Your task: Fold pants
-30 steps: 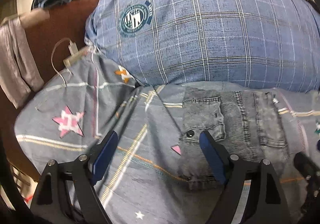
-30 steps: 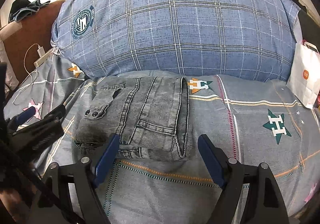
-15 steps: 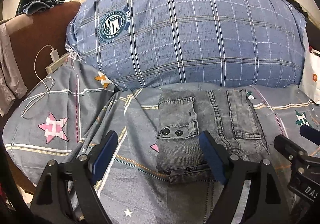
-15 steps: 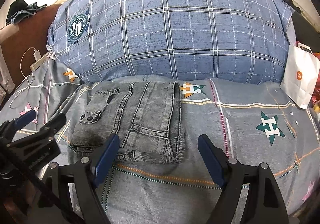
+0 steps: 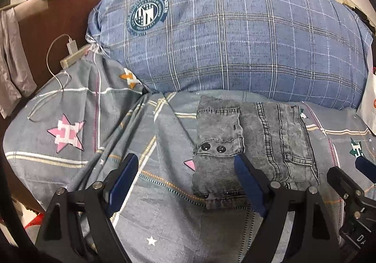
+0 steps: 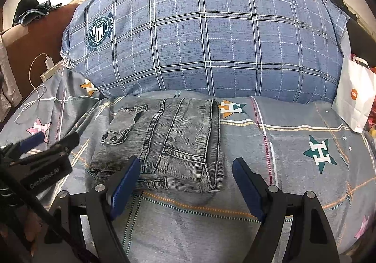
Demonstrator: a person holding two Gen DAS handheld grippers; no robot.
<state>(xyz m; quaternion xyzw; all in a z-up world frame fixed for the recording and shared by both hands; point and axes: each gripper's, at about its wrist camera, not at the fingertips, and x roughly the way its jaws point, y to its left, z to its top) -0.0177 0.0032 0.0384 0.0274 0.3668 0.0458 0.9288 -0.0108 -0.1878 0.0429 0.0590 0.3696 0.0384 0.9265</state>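
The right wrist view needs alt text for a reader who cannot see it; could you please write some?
Grey jeans, folded into a compact bundle, lie on a grey star-patterned bedsheet before a large blue plaid pillow. The open right gripper hovers near them, holding nothing; the left gripper shows at left.

Pillow [image 6: 206,35]: large, blue plaid, round crest at its left end.
Bedsheet [image 6: 293,169]: grey, star motifs, coloured stripes.
Paper bag [image 6: 357,98]: white, orange logo, upright at the pillow's right end.
Charger and cable [image 5: 71,45]: white, at the bed's left edge.
Headboard [image 5: 47,28]: brown, clothing draped on top.
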